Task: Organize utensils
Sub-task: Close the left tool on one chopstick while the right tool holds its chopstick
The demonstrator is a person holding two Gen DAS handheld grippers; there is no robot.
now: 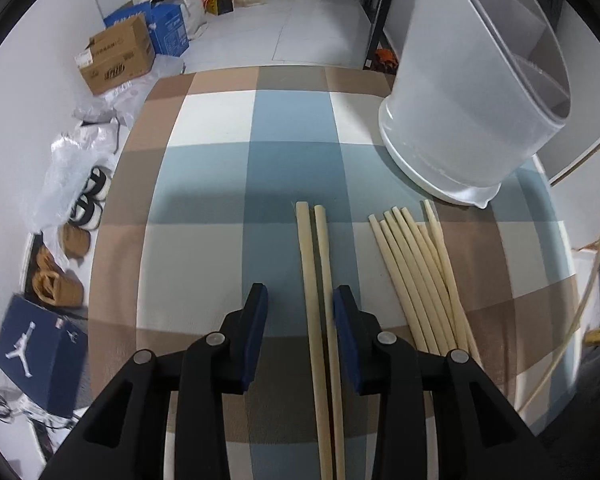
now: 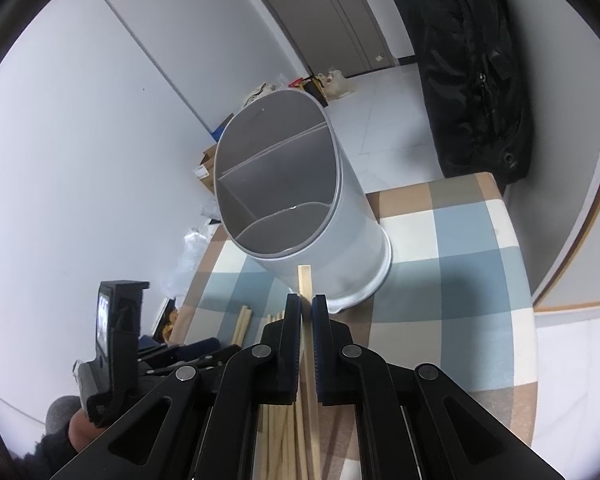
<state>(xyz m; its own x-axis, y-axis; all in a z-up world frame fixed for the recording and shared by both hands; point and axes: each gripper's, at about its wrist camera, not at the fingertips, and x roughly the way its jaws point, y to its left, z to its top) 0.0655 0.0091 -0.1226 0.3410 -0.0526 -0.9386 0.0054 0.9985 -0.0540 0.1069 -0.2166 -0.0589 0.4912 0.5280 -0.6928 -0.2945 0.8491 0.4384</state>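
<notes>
Two pale wooden chopsticks (image 1: 316, 264) lie side by side on the checked tablecloth (image 1: 220, 184), pointing away from me. My left gripper (image 1: 301, 290) hangs over them, open, with both sticks between its blue pads and closer to the right pad. A bundle of several more chopsticks (image 1: 420, 272) lies just to the right. The grey oval utensil holder (image 2: 300, 184) with three compartments stands upright at the back of the table. My right gripper (image 2: 306, 300) is shut on a single chopstick (image 2: 305, 278), whose square end pokes out toward the holder's near wall.
The table's left edge drops to a floor crowded with cardboard boxes (image 1: 116, 56), a blue shoe box (image 1: 36, 356), sandals and plastic bags (image 1: 80, 160). A black bag (image 2: 472, 64) leans beyond the table's far right corner. A person's hand (image 2: 84, 428) holds the left gripper.
</notes>
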